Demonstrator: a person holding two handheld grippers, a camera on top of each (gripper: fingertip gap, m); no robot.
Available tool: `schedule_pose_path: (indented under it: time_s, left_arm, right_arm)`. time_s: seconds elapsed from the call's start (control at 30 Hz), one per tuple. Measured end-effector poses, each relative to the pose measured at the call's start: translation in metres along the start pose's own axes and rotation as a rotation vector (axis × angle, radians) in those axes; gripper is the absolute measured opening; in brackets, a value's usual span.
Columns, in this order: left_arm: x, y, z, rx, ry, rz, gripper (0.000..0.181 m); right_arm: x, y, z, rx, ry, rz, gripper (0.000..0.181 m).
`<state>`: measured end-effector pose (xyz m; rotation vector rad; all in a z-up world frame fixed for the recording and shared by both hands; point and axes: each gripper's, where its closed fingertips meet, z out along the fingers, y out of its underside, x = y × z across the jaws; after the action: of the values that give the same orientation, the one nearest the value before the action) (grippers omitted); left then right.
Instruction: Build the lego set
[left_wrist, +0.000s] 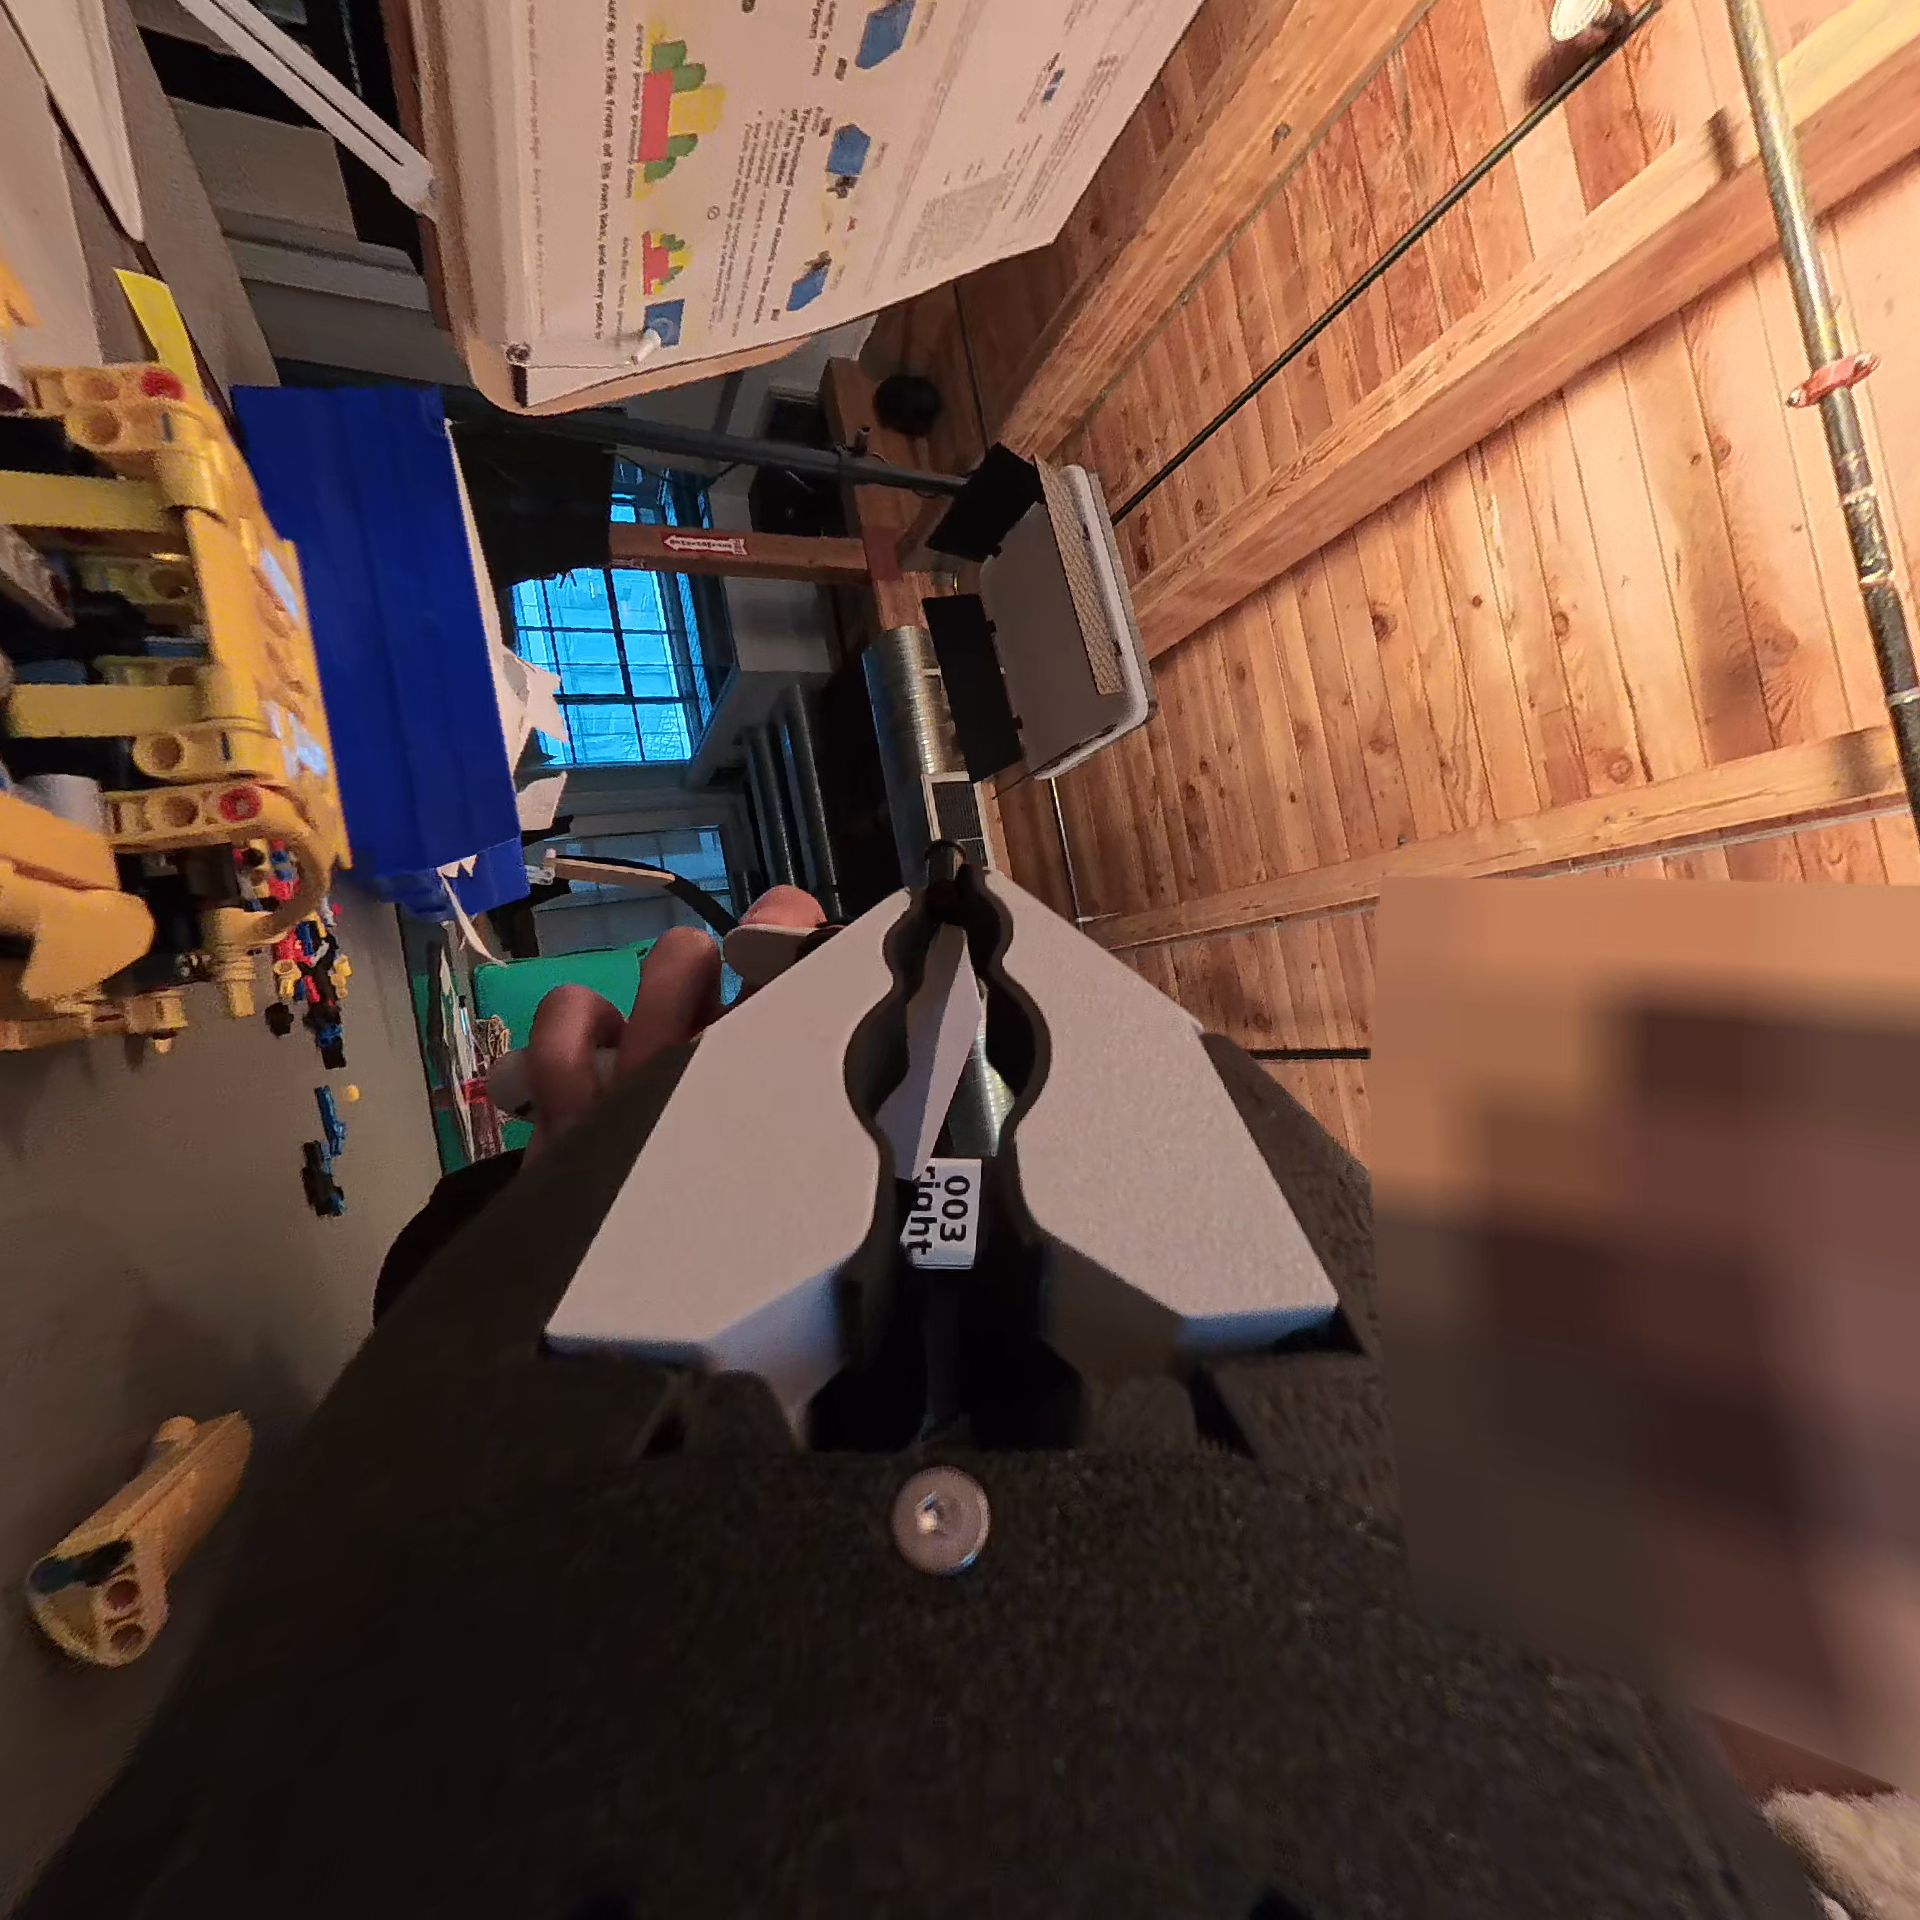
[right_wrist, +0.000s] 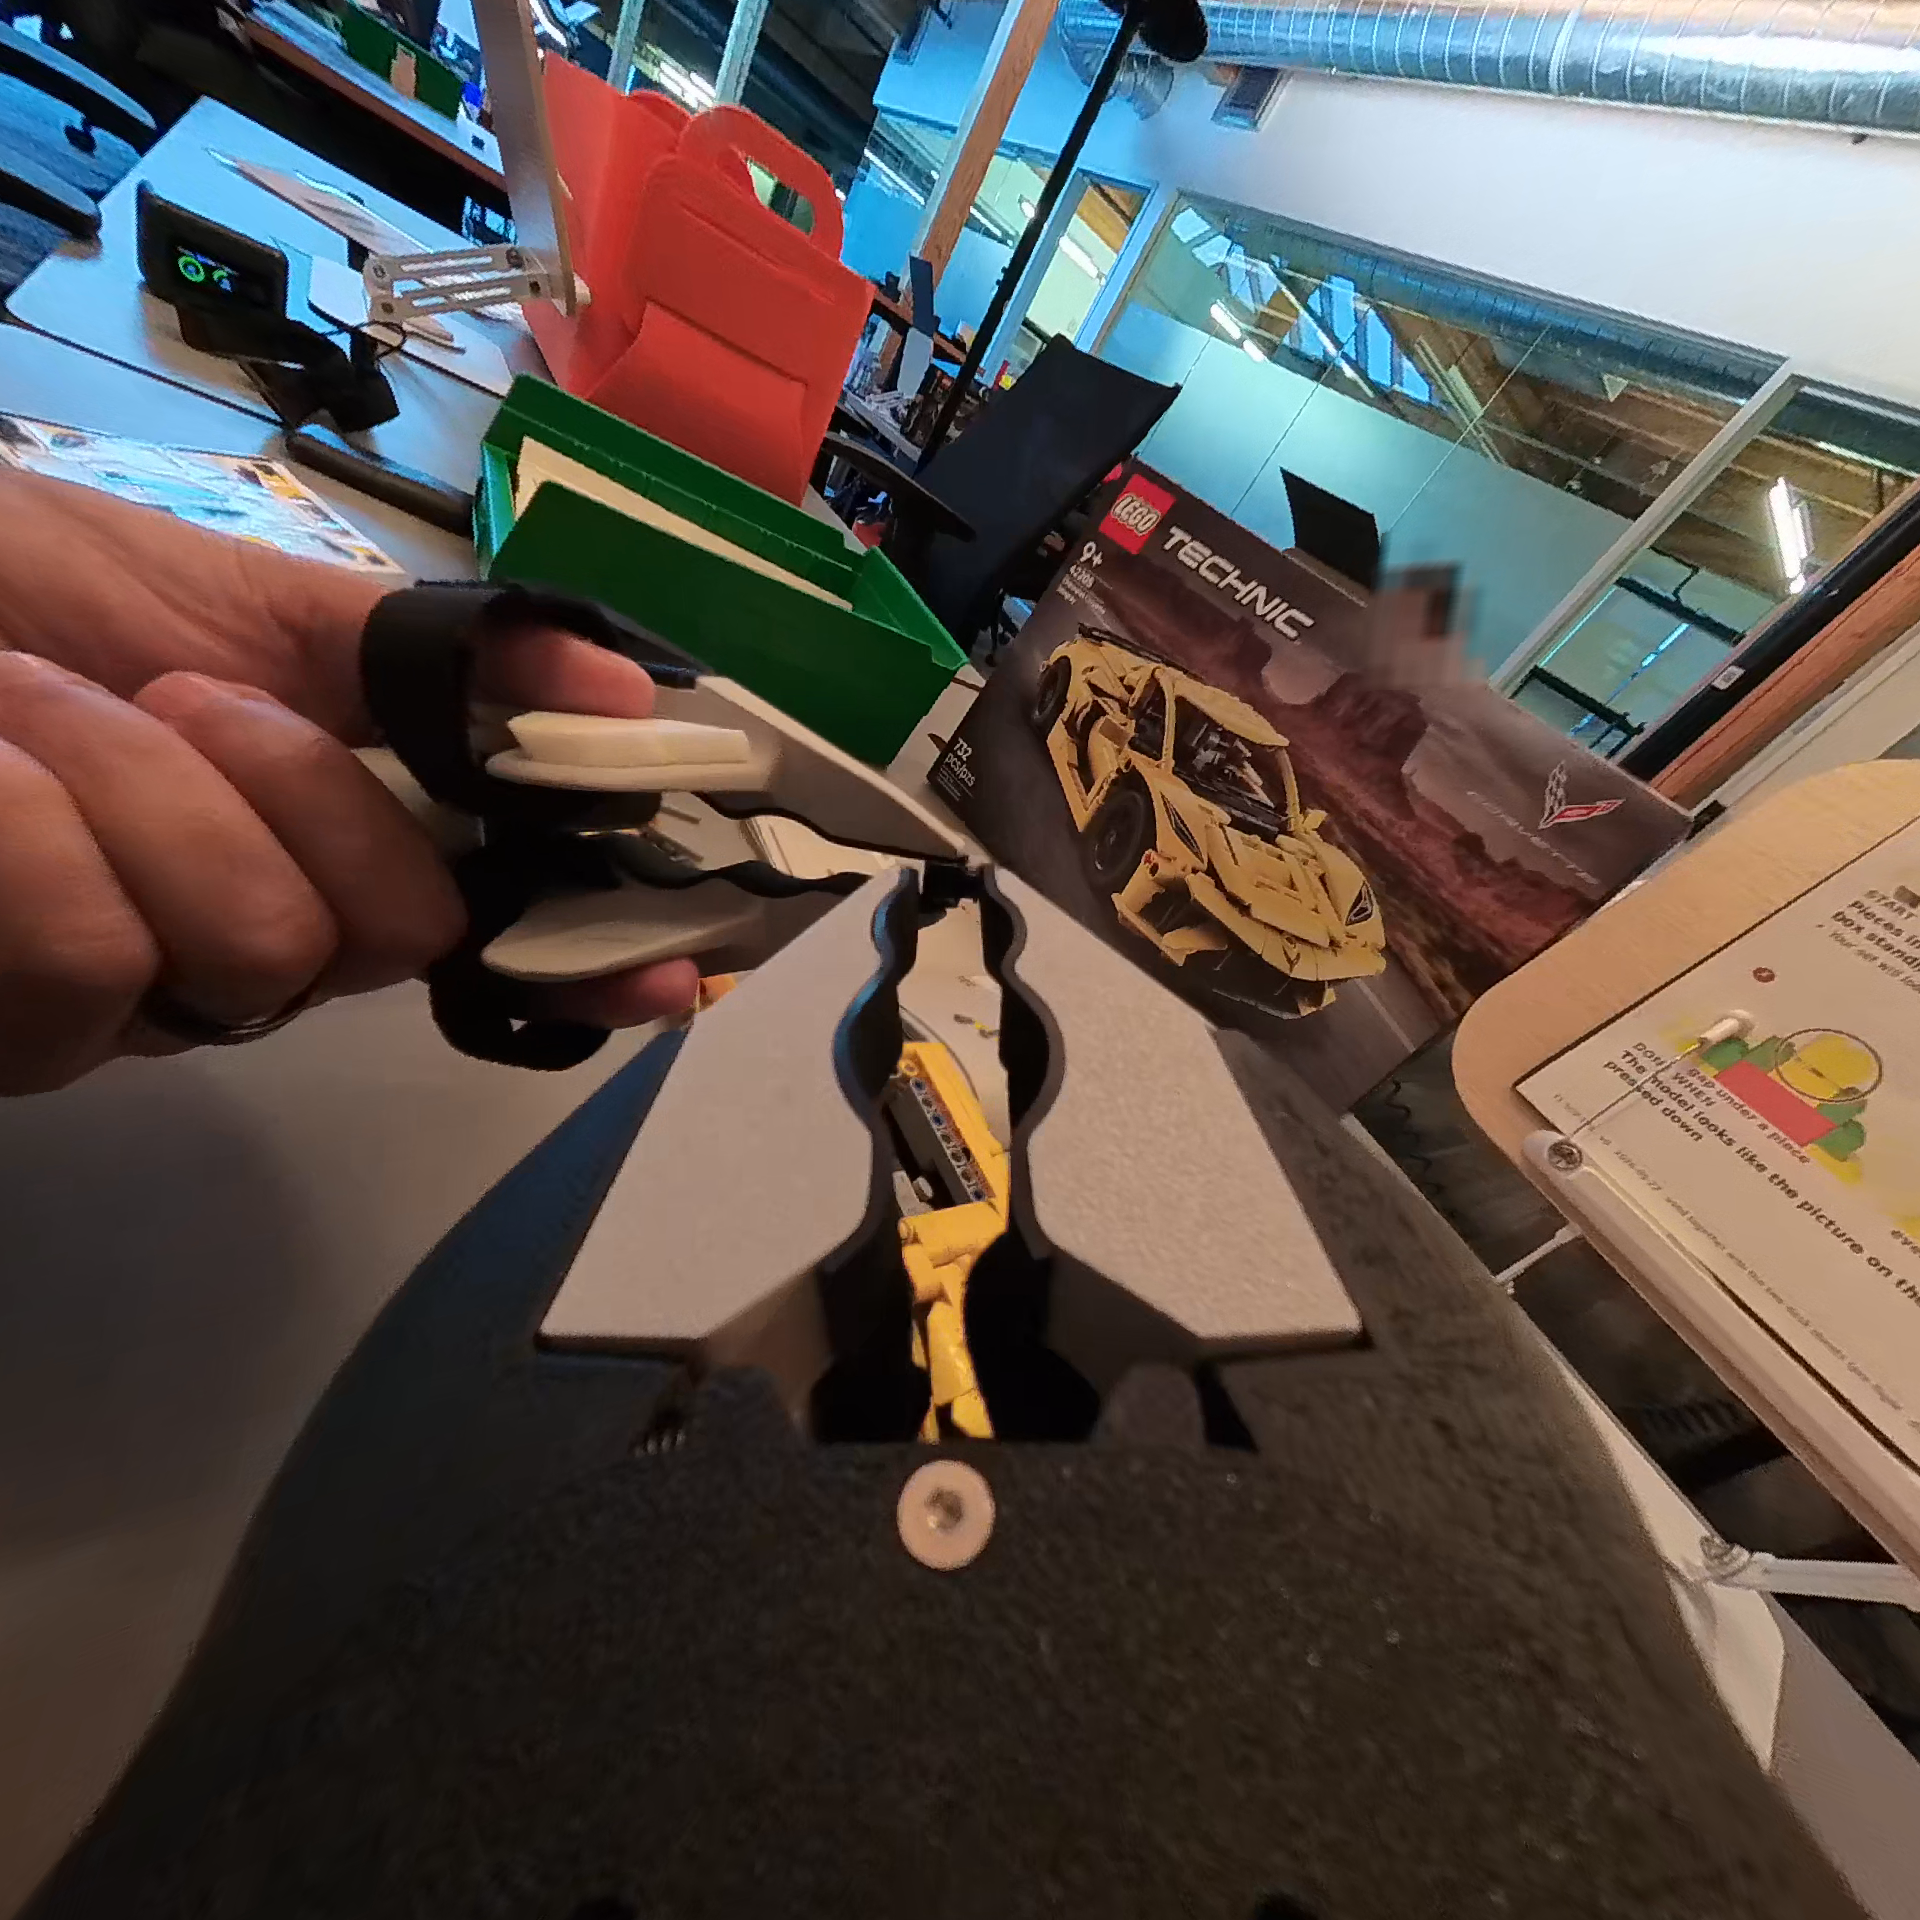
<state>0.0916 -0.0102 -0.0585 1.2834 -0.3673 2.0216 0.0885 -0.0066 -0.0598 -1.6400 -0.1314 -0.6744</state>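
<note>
The fingers (right_wrist: 1143, 1143) of the right gripper (right_wrist: 945, 883) are narrowed to a slim gap, pinching a small black piece (right_wrist: 938, 891) at their tips. The left gripper (left_wrist: 943, 883), held in a hand (right_wrist: 187, 810), comes in from the side with its fingers (right_wrist: 831, 790) clenched, tips meeting that same piece; whether it also grasps it I cannot tell. Both hang above the grey desk (right_wrist: 260, 1195). At the desk's far side the set's box (right_wrist: 1299, 790) stands upright, with a red bag (right_wrist: 707, 312) and green bins (right_wrist: 727, 613) beside it. The half-built yellow car (left_wrist: 156, 665) sits on the desk below the grippers, a separate yellow part (left_wrist: 125, 1538) lies apart from it, and small loose pieces (left_wrist: 312, 966) are scattered just beside the car
</note>
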Motion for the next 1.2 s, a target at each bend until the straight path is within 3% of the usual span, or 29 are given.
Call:
schedule_pose_path:
  time_s: [0.43,0.57,0.7,0.8,1.0,1.1,1.2]
  left_arm:
    - [0.001,0.002,-0.001,-0.034,0.008,0.002,0.007]
    - [0.007,0.010,-0.004,-0.171,-0.006,0.183,0.007]
    - [0.009,-0.015,-0.022,-0.229,-0.092,0.529,0.012]
    - [0.011,-0.022,-0.033,-0.372,-0.188,0.825,0.023]
    - [-0.016,-0.001,-0.050,-0.815,-0.381,1.269,0.031]
    - [-0.030,0.022,-0.053,-1.000,-0.370,1.249,0.033]
    - [-0.034,0.037,-0.048,-1.068,-0.316,1.170,0.033]
  right_arm:
    - [-0.003,0.002,-0.001,-0.002,-0.028,0.034,0.006]
    - [-0.006,-0.005,-0.007,0.025,-0.126,0.158,0.006]
    - [-0.009,-0.004,-0.011,0.021,-0.284,0.386,0.006]
    - [-0.012,0.005,-0.012,-0.011,-0.370,0.556,0.006]
    - [-0.035,0.019,-0.013,-0.154,-0.566,0.830,0.006]
    - [-0.044,0.020,-0.015,-0.184,-0.623,0.844,0.006]
    - [-0.051,0.018,-0.017,-0.193,-0.662,0.833,0.006]
